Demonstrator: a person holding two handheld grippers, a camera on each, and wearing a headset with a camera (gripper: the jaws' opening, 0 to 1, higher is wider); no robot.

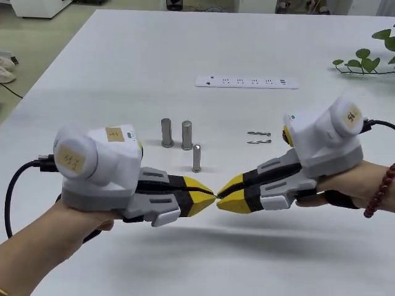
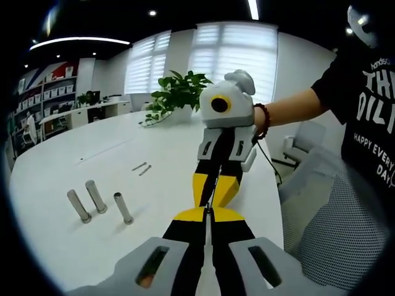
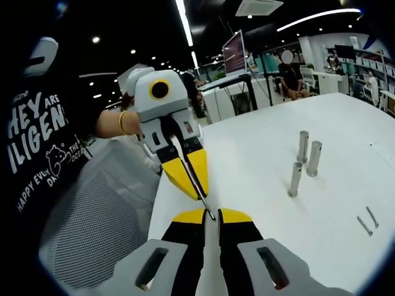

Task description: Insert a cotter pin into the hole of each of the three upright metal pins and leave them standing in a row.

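Bench: white bench (image 1: 123, 61), mostly bare.
Left tool (image 1: 212, 195): clenched on one thin cotter pin (image 3: 199, 188), up in the air.
Metal pins (image 1: 186, 135): three standing close together, probably none filled yet.
Spare cotter pins (image 1: 259, 137): two lying flat.
Right tool (image 1: 220, 197): tip meets the left tool; cannot tell its grip.

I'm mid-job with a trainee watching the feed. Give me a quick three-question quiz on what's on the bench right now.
1. How many metal pins stand upright on the table? A) two B) three C) four
2. True or false: the power strip lies nearer the person than the metal pins.
3. Fill in: ___ cotter pins lie loose on the table, to the right of the metal pins in the head view.

Key: 1 B; 2 false, it lies beyond them; 3 two.
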